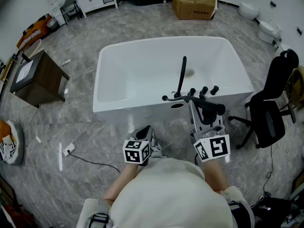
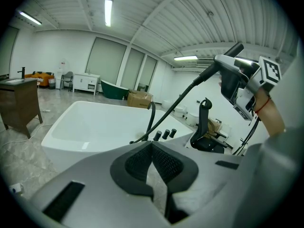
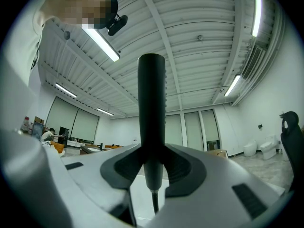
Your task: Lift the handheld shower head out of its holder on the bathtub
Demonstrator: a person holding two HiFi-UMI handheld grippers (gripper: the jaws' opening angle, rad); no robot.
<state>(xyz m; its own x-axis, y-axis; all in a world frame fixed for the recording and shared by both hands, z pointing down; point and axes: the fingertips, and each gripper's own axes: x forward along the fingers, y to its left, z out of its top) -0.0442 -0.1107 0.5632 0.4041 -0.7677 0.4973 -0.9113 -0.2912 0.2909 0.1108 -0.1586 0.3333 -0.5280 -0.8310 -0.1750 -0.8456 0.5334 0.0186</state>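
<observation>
The black handheld shower head (image 1: 209, 106) is up off the white bathtub's rim (image 1: 142, 107), held near the tub's front edge. My right gripper (image 1: 205, 116) is shut on its handle. In the right gripper view the handle (image 3: 152, 108) stands upright between the pads of the right gripper (image 3: 152, 167). In the left gripper view the shower head (image 2: 229, 55) sits high at the right, and its dark hose (image 2: 175, 101) slopes down to the tub's rim by three black knobs (image 2: 165, 135). My left gripper (image 2: 152, 148) (image 1: 145, 133) is shut and empty, short of the tub.
A black curved spout (image 1: 181, 75) rises from the tub's front rim beside the knobs (image 1: 203, 90). A black office chair (image 1: 270, 110) stands right of the tub. A brown cabinet (image 1: 35, 77) is at the left, a cardboard box (image 1: 194, 4) beyond.
</observation>
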